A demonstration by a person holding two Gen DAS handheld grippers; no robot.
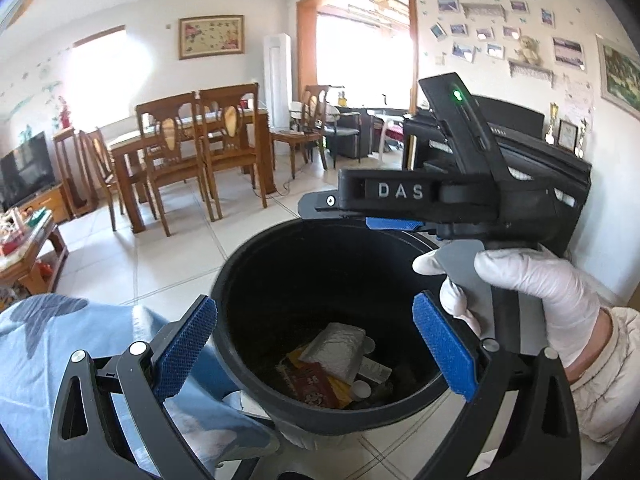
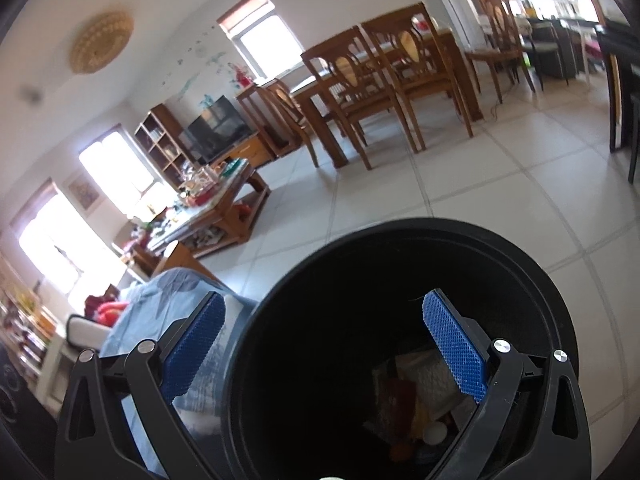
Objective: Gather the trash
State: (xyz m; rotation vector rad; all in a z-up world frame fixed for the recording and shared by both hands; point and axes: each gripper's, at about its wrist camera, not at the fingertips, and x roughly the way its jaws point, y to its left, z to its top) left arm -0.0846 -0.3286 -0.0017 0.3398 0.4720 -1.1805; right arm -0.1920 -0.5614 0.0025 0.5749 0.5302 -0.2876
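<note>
We see a round black bin (image 1: 248, 280) on the tiled floor (image 1: 168, 248), holding wrappers (image 1: 336, 346) and paper scraps. Left hand-held gripper (image 1: 316, 350) and right hand-held gripper (image 2: 324, 350) both hang wide open, empty, over it.

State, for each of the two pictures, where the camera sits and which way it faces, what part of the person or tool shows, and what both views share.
Left wrist view: sits on the left claw, looking forward and down into the black trash bin; shows its own blue pads, the right claw and a white-gloved hand.
Right wrist view: sits on the right claw, facing down over the same bin; shows only its own open blue pads.
Shared: the bin with wrappers inside, blue cloth, dining table.
</note>
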